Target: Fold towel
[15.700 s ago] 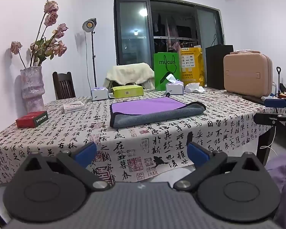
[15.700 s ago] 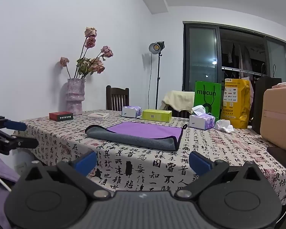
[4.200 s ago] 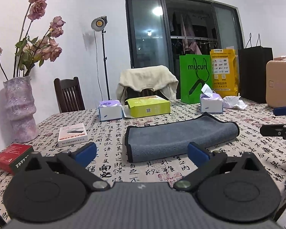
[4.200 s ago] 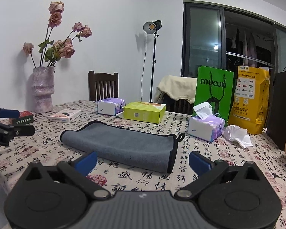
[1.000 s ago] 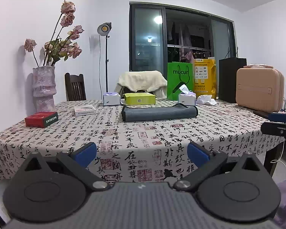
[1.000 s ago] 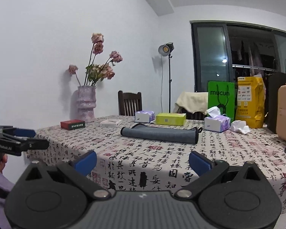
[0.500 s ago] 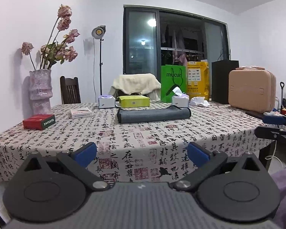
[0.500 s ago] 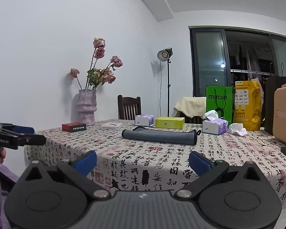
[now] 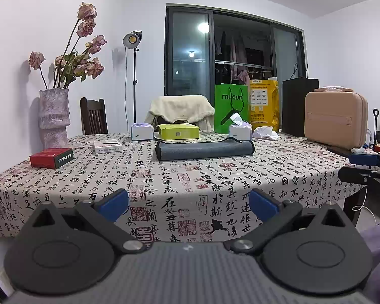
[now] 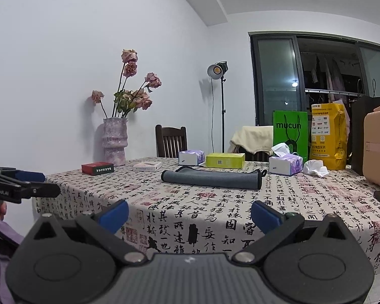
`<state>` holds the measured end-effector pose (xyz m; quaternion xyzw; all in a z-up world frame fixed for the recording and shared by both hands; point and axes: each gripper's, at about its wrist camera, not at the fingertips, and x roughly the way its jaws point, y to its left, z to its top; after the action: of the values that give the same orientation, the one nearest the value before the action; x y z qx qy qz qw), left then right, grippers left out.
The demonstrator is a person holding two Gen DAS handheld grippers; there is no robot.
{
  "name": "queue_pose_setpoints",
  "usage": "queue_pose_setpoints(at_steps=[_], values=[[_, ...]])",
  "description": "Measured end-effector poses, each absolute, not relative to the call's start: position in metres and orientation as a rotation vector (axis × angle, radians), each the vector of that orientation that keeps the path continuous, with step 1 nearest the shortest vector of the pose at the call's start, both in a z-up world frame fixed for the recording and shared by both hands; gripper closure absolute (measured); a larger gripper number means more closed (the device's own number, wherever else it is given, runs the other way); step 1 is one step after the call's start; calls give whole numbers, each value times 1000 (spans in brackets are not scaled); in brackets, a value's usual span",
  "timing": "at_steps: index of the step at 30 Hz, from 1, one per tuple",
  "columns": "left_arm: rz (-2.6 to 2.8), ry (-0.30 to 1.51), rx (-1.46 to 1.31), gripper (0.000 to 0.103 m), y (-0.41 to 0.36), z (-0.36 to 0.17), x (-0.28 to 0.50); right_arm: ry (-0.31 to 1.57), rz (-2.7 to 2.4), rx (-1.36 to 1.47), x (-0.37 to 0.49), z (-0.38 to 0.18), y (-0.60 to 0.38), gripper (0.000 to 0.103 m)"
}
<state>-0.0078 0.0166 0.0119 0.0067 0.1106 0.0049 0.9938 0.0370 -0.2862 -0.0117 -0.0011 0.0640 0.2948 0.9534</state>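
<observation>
The grey towel lies folded into a long narrow strip on the middle of the table; it also shows in the right wrist view. My left gripper is open and empty, held back off the table's near edge. My right gripper is open and empty, also back from the table. Each gripper shows at the edge of the other's view: the right gripper, the left gripper.
On the table stand a vase with dried roses, a red box, a white box, two tissue packs, a yellow-green box, shopping bags and a tan case. Chairs stand behind.
Both grippers have drawn back from the table since one second ago, so the folded towel looks farther and smaller. The towel has not moved. Both grippers stay open.
</observation>
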Motion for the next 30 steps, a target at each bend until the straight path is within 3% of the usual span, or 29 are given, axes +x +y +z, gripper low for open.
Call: queue_pose_setpoints(at_steps=[30], values=[[16,240,28,0,18,9,-6,141,602,2,37,-12,-286,0]])
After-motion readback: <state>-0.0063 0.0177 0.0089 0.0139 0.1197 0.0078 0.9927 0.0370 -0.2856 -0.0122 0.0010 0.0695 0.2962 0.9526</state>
